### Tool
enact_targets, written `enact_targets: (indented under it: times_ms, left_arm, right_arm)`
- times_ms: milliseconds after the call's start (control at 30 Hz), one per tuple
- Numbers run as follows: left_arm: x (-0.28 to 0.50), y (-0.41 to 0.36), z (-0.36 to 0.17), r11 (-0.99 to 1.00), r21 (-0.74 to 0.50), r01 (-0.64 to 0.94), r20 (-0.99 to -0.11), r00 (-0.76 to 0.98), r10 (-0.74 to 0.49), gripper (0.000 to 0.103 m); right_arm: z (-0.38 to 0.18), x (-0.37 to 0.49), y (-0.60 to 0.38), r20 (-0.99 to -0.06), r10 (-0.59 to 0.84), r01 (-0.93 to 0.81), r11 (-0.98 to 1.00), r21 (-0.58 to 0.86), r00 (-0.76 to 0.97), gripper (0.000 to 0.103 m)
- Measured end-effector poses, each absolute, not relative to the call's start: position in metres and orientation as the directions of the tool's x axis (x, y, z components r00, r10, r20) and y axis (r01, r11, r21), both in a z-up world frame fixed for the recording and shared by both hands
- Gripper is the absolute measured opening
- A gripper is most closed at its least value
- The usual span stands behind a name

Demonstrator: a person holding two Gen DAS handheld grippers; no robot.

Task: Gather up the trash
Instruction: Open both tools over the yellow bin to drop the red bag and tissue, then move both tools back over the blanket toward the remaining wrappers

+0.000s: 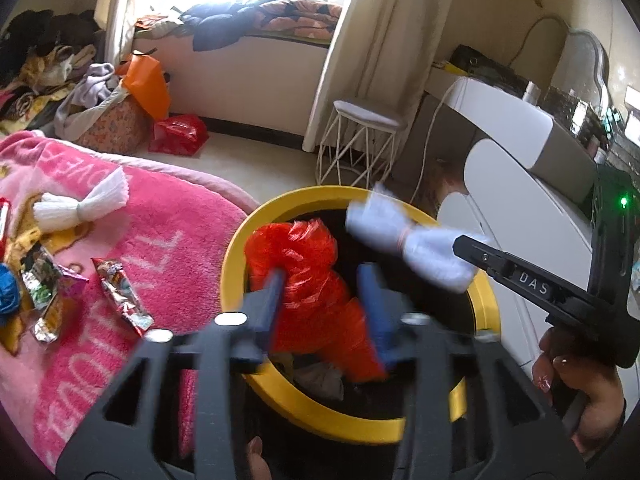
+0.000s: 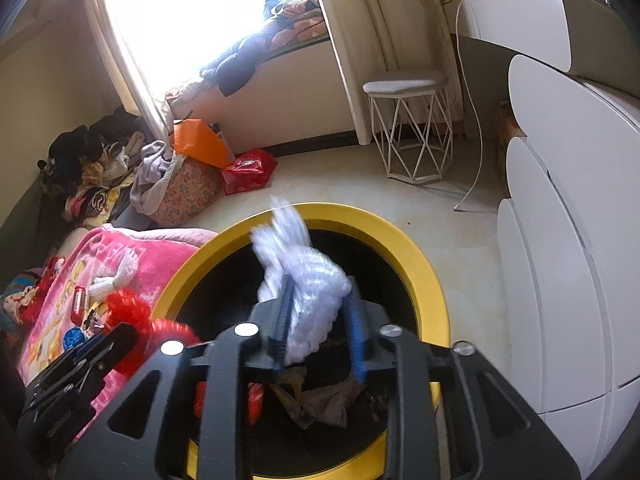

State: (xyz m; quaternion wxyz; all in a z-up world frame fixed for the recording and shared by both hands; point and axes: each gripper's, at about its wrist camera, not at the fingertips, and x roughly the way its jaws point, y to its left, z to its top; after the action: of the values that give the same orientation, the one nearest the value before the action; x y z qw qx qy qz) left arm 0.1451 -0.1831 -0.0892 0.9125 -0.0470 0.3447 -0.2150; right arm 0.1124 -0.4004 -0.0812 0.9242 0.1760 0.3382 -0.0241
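Each camera sits on a handheld gripper and looks forward and steeply down along its own fingers, close above the round black bin with a yellow rim [image 1: 236,248] [image 2: 420,256]. The left view stands nearer the pink plush blanket [image 1: 168,224] [image 2: 160,252]. Both share the bin, the white wire-frame stool [image 1: 360,136] [image 2: 412,120] and the bright window.

You see a bin with a bright yellow rim [image 1: 236,248] and a black inside, holding a crinkled red-orange plastic bag [image 1: 316,280]. Your blue fingers [image 2: 356,336] flank a white foam net [image 2: 308,280]. The blanket [image 1: 160,240] is hot pink with pale lettering and yellow cartoon figures.
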Motion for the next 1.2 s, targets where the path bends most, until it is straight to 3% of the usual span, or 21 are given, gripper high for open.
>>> enact_targets:
  times_ms: [67, 167, 300, 633, 1200]
  left_arm:
    - [0.144, -0.179, -0.087, 0.903, -0.248, 0.350, -0.597, 0.679, -0.427, 0.064]
    - [0.140, -0.171, -0.084, 0.904, -0.268, 0.334, -0.583, 0.691, -0.428, 0.083]
    - [0.136, -0.164, -0.078, 0.906, -0.279, 0.319, -0.567, 0.706, -0.424, 0.092]
    - [0.121, -0.147, -0.060, 0.923, -0.243, 0.298, -0.528, 0.758, -0.384, 0.092]
    - [0.107, -0.101, -0.044, 0.954, -0.239, 0.183, -0.487, 0.827, -0.281, 0.092]
  right_arm:
    - [-0.081, 0.111, -0.400, -0.631, 0.075, 0.162, 0.937, 0.309, 0.772, 0.034]
    - [-0.080, 0.110, -0.399, -0.628, 0.070, 0.164, 0.937, 0.307, 0.775, 0.039]
    - [-0.076, 0.110, -0.394, -0.619, 0.072, 0.154, 0.940, 0.304, 0.782, 0.046]
    - [-0.063, 0.106, -0.378, -0.589, 0.085, 0.110, 0.952, 0.286, 0.804, 0.058]
    - [-0.038, 0.097, -0.330, -0.524, 0.140, -0.007, 0.969, 0.247, 0.840, 0.064]
